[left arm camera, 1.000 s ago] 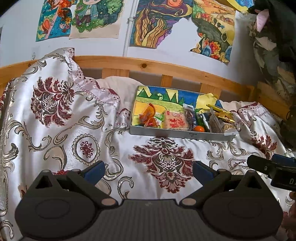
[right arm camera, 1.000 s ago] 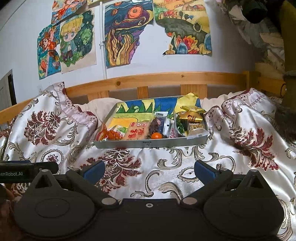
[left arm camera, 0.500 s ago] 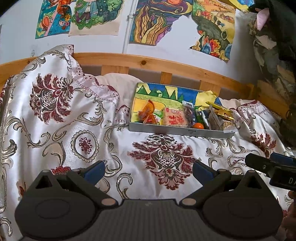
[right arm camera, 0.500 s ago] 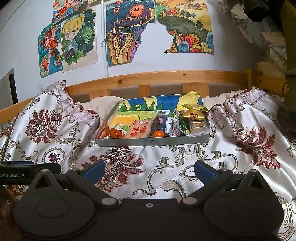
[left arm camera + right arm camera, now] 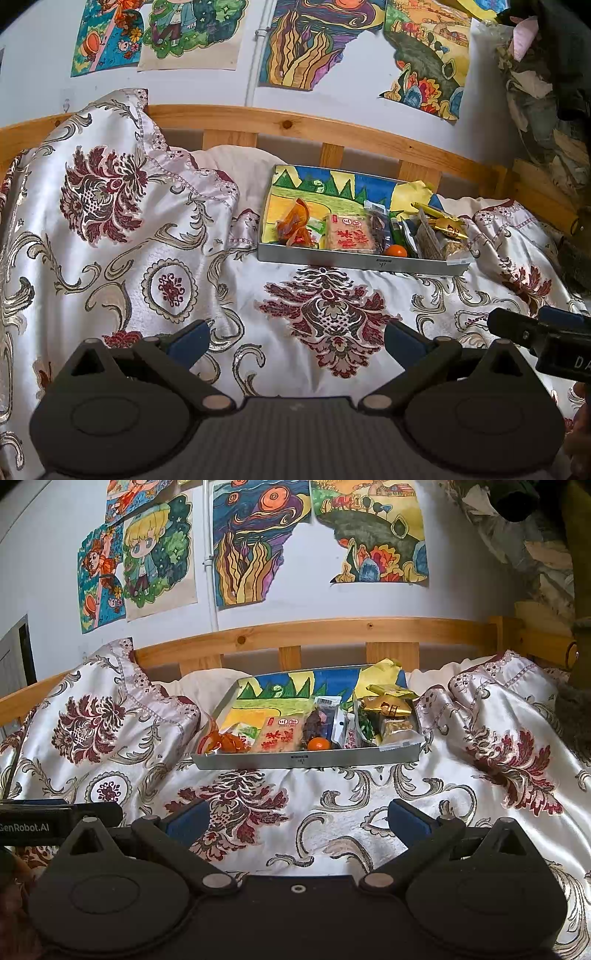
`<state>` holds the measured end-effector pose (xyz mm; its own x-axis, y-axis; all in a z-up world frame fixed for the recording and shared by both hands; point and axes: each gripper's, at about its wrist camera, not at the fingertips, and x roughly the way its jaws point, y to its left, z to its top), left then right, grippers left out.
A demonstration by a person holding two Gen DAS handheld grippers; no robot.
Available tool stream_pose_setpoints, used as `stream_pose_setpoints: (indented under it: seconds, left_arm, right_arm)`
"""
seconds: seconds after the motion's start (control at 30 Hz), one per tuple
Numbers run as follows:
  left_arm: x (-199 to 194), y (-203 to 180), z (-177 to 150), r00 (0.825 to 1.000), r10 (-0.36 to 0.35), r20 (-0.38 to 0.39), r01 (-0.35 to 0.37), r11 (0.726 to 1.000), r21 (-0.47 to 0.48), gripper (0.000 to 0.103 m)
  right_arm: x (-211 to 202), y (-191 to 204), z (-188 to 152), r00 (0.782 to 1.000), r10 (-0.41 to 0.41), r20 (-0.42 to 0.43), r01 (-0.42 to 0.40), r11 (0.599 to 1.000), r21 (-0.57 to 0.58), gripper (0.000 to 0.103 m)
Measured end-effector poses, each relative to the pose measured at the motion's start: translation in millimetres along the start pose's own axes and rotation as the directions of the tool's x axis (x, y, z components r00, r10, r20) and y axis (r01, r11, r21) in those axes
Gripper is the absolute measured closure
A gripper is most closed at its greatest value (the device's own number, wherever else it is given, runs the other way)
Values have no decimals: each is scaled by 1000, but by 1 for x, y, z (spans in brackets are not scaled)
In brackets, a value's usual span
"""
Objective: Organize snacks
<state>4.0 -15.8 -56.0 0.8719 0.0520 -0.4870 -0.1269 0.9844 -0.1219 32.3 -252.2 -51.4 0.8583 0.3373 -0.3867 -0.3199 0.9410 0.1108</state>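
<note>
One metal tray (image 5: 306,761) sits at the centre of the frame on one bed cover (image 5: 369,797), and in it I count one flat red-printed packet (image 5: 279,738), one small orange fruit (image 5: 318,744), one orange wrapper (image 5: 295,223) at its left end and two gold packets (image 5: 388,701) at its right end; the rest of the pile is too jumbled to count. Four drawings (image 5: 255,546) hang across the top of the frame, and two claws are in view: one left claw (image 5: 295,338) and one right claw (image 5: 297,816).
</note>
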Motion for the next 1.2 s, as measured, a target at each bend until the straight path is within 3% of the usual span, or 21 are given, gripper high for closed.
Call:
stream_pose_setpoints:
  seconds: [1.2]
  left_arm:
    - [0,1,0,1000,-2,-3,2,1000,-1,1]
  right_arm:
    - [1,5,-6,1000,4,-12,-4,1000,-1,1]
